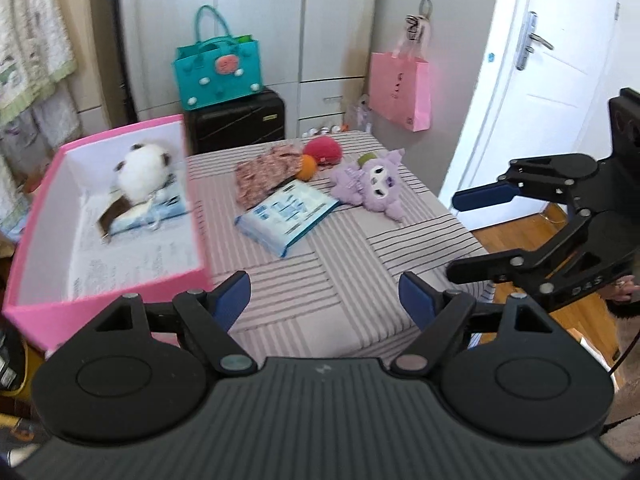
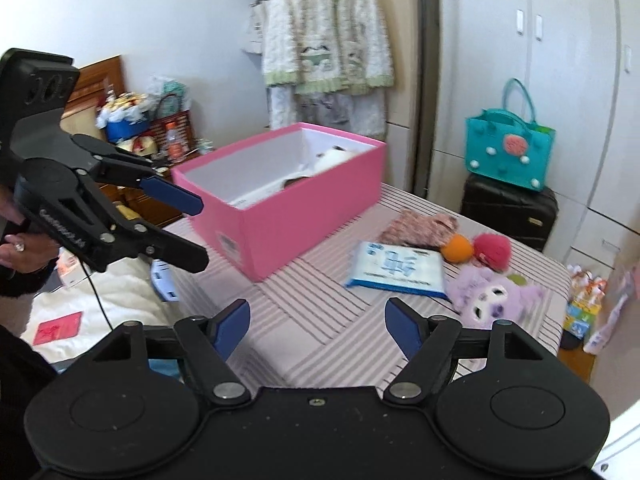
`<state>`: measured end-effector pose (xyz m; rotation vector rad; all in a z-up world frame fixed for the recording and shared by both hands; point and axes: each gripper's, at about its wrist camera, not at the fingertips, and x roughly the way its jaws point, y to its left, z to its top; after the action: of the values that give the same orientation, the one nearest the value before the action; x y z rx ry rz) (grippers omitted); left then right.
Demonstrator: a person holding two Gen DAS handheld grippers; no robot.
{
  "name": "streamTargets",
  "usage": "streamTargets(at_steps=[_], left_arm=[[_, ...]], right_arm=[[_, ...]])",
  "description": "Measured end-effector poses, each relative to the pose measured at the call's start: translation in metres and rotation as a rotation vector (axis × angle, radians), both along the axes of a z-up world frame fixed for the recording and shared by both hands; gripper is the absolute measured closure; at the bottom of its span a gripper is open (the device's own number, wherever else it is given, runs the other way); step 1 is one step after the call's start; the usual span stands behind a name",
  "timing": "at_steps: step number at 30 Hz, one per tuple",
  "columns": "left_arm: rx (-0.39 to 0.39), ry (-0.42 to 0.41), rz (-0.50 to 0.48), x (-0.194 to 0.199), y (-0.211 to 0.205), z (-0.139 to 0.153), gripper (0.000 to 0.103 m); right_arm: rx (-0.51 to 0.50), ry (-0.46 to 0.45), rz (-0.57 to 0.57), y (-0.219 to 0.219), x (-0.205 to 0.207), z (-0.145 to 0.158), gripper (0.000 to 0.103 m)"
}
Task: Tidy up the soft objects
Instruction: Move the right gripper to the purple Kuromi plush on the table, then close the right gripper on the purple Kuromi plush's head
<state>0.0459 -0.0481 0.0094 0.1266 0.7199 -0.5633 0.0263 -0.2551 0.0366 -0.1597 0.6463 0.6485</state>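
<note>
Both grippers, left gripper (image 1: 324, 296) and right gripper (image 2: 316, 328), hang with jaws apart and empty over the striped bed (image 1: 360, 272). The purple plush (image 1: 374, 184) at one o'clock, floppy and long-eared, lies touching the wipes pack (image 1: 288, 216); a shallow pinch might drag both, or snag the pink box (image 1: 120, 288) rim at ten o'clock

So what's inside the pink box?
Inside the pink box sits a fluffy white plush toy with dark patches, on top of a light blue packet. A small brown thing lies beside them. Whatever is under the toy and packet is hidden.
</note>
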Motion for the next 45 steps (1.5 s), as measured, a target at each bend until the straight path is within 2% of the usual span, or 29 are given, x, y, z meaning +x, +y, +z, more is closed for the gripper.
streamTargets(at_steps=[4,8,17,22,29,34,38,42,44,45], left_arm=[[-0.026,-0.013,-0.038,0.019,-0.022,-0.010,0.022],[-0.059,-0.037,-0.049,0.040,-0.043,-0.021,0.020],[-0.134,-0.018,-0.034,0.101,-0.078,-0.050,0.020],[-0.154,0.033,-0.027,0.137,-0.099,-0.070,0.020],[-0.148,0.085,-0.006,0.172,-0.122,-0.096,0.021],[-0.153,0.097,0.013,0.184,-0.127,-0.107,0.021],[-0.218,0.130,0.022,0.190,-0.126,-0.113,0.021],[-0.220,0.100,0.004,0.187,-0.130,-0.113,0.021],[-0.226,0.097,-0.002,0.186,-0.132,-0.114,0.021],[-0.228,0.104,-0.011,0.187,-0.133,-0.114,0.021]], right_arm=[[0.011,-0.012,-0.069,-0.018,0.011,-0.019,0.024],[-0.006,-0.062,-0.152,-0.032,0.021,-0.038,0.024],[-0.071,-0.155,-0.275,-0.051,0.055,-0.085,0.023],[-0.132,-0.207,-0.302,-0.050,0.078,-0.104,0.023],[-0.196,-0.184,-0.370,-0.049,0.112,-0.121,0.023],[-0.163,-0.143,-0.402,-0.054,0.126,-0.129,0.023],[-0.144,-0.133,-0.406,-0.057,0.129,-0.132,0.025],[-0.134,-0.139,-0.416,-0.058,0.127,-0.132,0.026],[-0.113,-0.144,-0.419,-0.057,0.124,-0.131,0.032],[-0.099,-0.148,-0.420,-0.056,0.123,-0.130,0.038]])
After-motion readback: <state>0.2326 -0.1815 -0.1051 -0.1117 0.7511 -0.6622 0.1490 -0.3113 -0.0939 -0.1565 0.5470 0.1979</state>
